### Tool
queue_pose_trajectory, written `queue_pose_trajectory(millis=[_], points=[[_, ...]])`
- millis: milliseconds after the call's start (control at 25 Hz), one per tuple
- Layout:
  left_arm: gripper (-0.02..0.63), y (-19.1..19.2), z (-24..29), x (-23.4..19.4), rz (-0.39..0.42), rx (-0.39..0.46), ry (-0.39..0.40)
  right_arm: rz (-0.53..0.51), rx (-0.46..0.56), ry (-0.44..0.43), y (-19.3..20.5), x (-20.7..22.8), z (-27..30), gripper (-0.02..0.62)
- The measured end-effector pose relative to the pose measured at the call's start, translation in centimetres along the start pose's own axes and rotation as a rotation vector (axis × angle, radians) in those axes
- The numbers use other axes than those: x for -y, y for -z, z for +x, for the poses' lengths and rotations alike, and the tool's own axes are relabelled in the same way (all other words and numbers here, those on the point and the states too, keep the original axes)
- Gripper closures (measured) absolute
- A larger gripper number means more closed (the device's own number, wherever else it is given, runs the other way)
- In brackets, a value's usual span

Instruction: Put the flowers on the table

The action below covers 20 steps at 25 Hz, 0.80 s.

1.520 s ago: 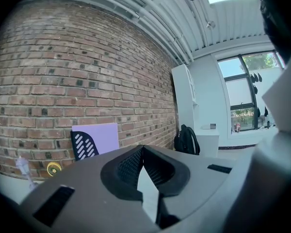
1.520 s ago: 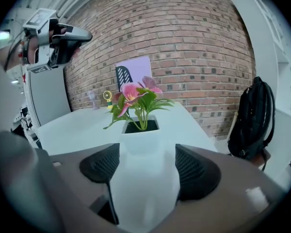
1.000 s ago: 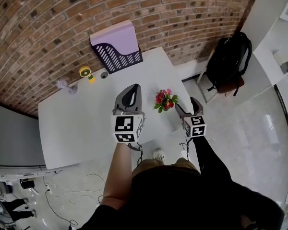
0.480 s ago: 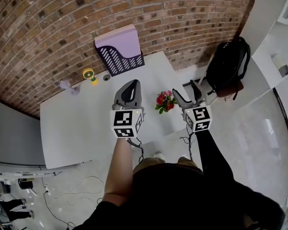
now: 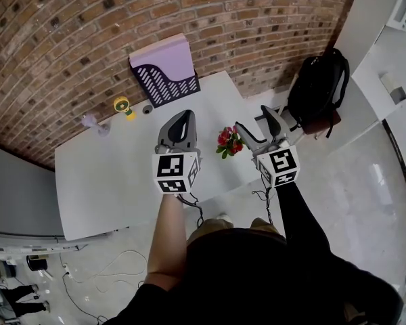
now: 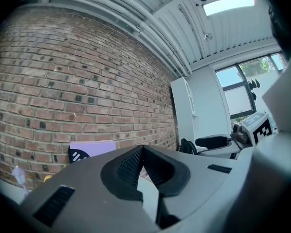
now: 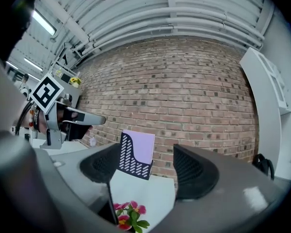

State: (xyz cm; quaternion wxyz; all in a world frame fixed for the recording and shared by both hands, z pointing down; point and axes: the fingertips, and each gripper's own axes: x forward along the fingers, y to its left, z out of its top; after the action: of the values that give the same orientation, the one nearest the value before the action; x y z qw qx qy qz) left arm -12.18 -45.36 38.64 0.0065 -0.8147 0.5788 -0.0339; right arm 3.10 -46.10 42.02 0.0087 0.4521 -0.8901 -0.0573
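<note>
A small bunch of pink and red flowers [image 5: 229,141] with green leaves stands on the white table [image 5: 108,181] near its front right corner. My right gripper [image 5: 253,120] is open and hovers just right of the flowers, apart from them. In the right gripper view its jaws [image 7: 148,166] are spread with nothing between them, and the flowers [image 7: 130,216] show low down beneath them. My left gripper [image 5: 181,117] hangs over the table left of the flowers. In its own view the left gripper [image 6: 142,149] is shut and empty.
A purple and black file holder [image 5: 164,70] stands at the table's far edge against the brick wall. A yellow object [image 5: 122,104], a small grey disc [image 5: 147,108] and a lilac item [image 5: 89,120] lie at the back left. A black backpack [image 5: 318,90] sits right of the table.
My right gripper has moved up and forward to the flowers' right side, and its jaws have spread apart. The left gripper shifted slightly forward. The flowers stay on the table.
</note>
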Motion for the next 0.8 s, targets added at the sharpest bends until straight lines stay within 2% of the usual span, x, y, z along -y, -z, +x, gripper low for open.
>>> queue_pose_trajectory(millis=[240, 280, 360, 480, 800], points=[[0.597, 0.3, -0.1, 0.3, 0.0, -0.012, 0.011, -0.005, -0.005, -0.016, 0.0, -0.6, -0.2, 0.27], [0.597, 0.4, -0.1, 0.3, 0.0, -0.013, 0.011, -0.009, -0.007, -0.015, 0.0, -0.7, -0.3, 0.326], [0.597, 0.4, -0.2, 0.4, 0.001, -0.013, 0.012, -0.021, -0.016, -0.006, 0.1, -0.7, -0.4, 0.361], [0.597, 0.4, -0.3, 0.7, 0.007, -0.007, 0.027, -0.016, -0.008, 0.027, -0.1, -0.2, -0.9, 0.583], [0.597, 0.4, -0.4, 1.3, 0.019, -0.002, 0.045, -0.04, 0.011, 0.04, -1.1, 0.0, -1.4, 0.595]])
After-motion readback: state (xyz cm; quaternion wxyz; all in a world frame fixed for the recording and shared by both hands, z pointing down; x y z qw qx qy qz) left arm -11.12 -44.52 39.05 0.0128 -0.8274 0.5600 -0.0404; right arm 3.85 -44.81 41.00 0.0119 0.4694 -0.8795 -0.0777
